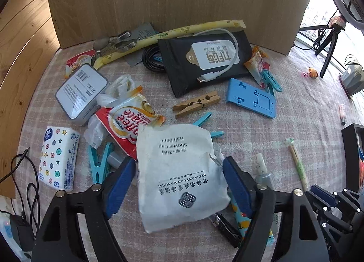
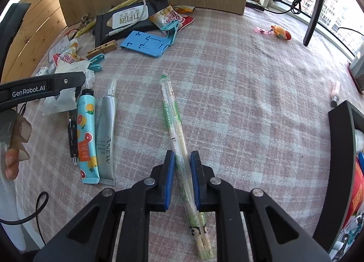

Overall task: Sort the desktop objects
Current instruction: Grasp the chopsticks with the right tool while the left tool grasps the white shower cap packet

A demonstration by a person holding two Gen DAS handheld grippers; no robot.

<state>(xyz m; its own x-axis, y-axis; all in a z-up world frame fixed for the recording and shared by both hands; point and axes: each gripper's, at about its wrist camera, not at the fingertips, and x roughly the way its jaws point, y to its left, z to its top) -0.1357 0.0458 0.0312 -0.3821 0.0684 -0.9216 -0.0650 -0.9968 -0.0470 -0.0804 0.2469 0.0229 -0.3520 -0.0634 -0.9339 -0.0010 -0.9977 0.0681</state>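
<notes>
In the left wrist view, my left gripper (image 1: 178,184) is open, its blue pads on either side of a white shower cap packet (image 1: 179,175) lying on the checked cloth, not pinching it. In the right wrist view, my right gripper (image 2: 182,180) has its blue pads close on both sides of wrapped chopsticks (image 2: 179,143), which lie on the cloth; a thin gap shows on each side. The chopsticks also show in the left wrist view (image 1: 298,164). Clutter lies beyond: black wipes pack (image 1: 204,59), blue phone stand (image 1: 251,97), wooden clothespin (image 1: 196,104), Coffee-mate sachet (image 1: 129,123), tissue pack (image 1: 59,157).
A fruit-print tube (image 2: 86,139) and a silver tube (image 2: 106,134) lie left of the chopsticks, beside a black pen (image 2: 72,139). A black bin (image 2: 341,159) stands at the right edge. A wooden board (image 1: 173,0) backs the table. An orange keychain toy (image 2: 281,32) lies far right.
</notes>
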